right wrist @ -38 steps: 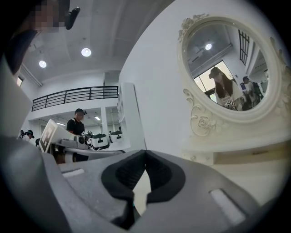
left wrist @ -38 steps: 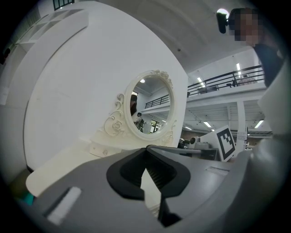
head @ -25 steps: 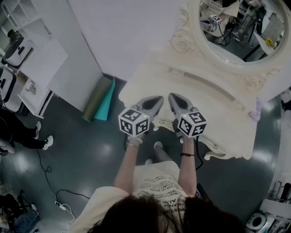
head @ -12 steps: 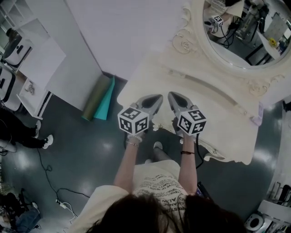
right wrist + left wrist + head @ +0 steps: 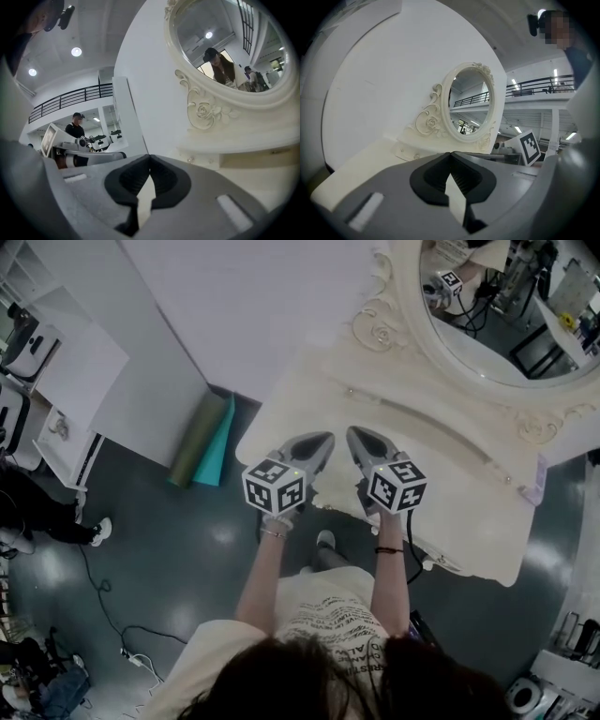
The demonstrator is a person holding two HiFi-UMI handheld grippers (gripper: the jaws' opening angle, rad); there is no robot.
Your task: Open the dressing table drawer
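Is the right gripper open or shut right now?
Shut. In the right gripper view the grey right gripper's two jaws meet at the tips, and nothing is held between them.

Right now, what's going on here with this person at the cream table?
A person stands at a cream dressing table with an oval mirror, holding a gripper in each hand. The left gripper and right gripper are side by side over the tabletop's front edge, both shut and empty. No drawer shows pulled out yet.
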